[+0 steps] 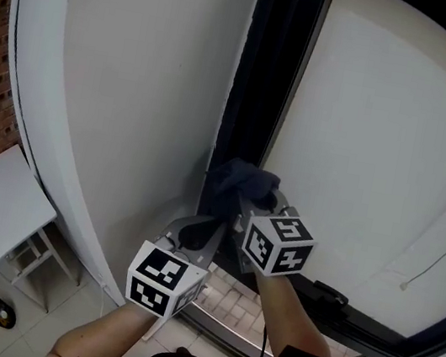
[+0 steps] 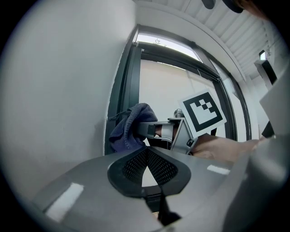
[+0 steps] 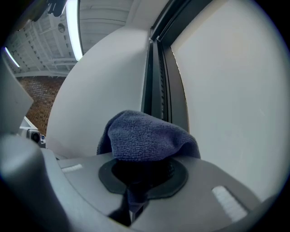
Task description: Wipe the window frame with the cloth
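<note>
A dark blue cloth (image 1: 237, 184) is bunched in my right gripper (image 1: 247, 196), which is shut on it and holds it against the lower part of the dark window frame (image 1: 263, 69). In the right gripper view the cloth (image 3: 145, 136) fills the jaws, with the frame (image 3: 159, 77) rising just behind it. My left gripper (image 1: 207, 232) hangs just below and left of the right one, shut with nothing between its pads (image 2: 147, 165). The left gripper view shows the cloth (image 2: 129, 129) and the right gripper (image 2: 149, 130) ahead of it, against the frame (image 2: 124, 86).
A white wall (image 1: 139, 73) runs left of the frame and a pale pane (image 1: 383, 142) lies to its right. The bottom frame rail (image 1: 352, 320) runs right, above a tiled sill (image 1: 232, 299). A white table (image 1: 0, 207) stands far below at the left.
</note>
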The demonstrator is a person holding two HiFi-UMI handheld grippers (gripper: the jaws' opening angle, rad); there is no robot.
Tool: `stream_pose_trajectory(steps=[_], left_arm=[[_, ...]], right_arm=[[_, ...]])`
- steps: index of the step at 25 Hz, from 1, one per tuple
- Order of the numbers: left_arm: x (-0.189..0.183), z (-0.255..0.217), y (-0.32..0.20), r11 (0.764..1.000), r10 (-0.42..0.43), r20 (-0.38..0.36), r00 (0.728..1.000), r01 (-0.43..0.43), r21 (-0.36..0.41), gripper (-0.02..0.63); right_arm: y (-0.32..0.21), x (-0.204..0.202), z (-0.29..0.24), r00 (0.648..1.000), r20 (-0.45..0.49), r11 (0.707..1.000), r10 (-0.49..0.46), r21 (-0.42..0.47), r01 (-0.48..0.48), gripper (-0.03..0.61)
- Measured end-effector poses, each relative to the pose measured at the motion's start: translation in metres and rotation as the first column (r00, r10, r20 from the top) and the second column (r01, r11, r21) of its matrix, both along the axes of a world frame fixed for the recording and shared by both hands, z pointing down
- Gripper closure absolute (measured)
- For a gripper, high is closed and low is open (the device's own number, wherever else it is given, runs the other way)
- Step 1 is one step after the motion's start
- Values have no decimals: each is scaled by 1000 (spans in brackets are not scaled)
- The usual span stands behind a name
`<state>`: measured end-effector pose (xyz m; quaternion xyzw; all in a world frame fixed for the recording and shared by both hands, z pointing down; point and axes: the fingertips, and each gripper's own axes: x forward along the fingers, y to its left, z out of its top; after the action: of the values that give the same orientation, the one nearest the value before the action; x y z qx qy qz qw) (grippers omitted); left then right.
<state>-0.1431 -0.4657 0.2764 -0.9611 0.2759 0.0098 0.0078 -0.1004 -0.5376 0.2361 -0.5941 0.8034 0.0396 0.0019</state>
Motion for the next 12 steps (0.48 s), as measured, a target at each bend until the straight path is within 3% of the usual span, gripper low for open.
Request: stream_pose_trajectory(steps=[7, 12], left_arm=[[4, -43, -5, 996, 1, -39, 999, 2, 86, 620], [8, -74, -7, 995, -3, -54, 999, 9, 100, 620]], right_arm=[[1, 1, -40, 999, -30, 998, -12, 57, 13, 528], [-1, -1, -75, 998, -47, 996, -28, 78, 32, 528]])
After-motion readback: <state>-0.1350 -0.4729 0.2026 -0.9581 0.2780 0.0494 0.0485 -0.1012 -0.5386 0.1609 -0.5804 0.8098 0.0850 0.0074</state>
